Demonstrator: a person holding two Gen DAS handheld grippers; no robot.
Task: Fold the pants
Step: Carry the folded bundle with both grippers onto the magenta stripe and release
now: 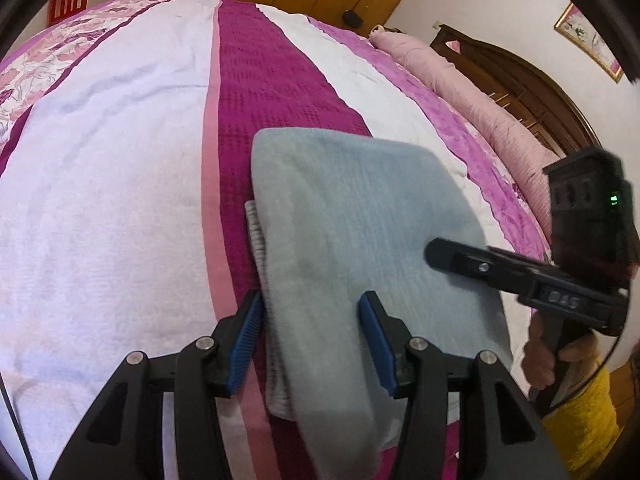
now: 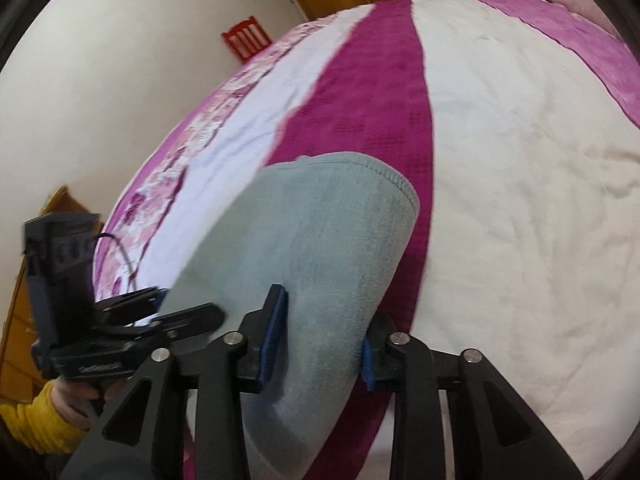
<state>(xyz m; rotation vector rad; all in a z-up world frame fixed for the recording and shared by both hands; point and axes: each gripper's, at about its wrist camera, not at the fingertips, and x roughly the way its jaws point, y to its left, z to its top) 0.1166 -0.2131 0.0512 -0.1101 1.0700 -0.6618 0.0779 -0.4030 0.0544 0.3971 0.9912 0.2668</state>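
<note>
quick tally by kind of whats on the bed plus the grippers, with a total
pants: 1, light blue, folded, on the bedspread
rolled pink quilt: 1, along the bed's far edge
grippers: 2, left gripper and right gripper, each with the pants between its blue pads
total: 4

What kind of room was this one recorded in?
Most likely a bedroom at home. The pants lie on a bed with a pink, white and magenta striped cover, a rolled pink quilt lies along its far edge by a dark wooden headboard, and a framed picture hangs on the wall.
</note>
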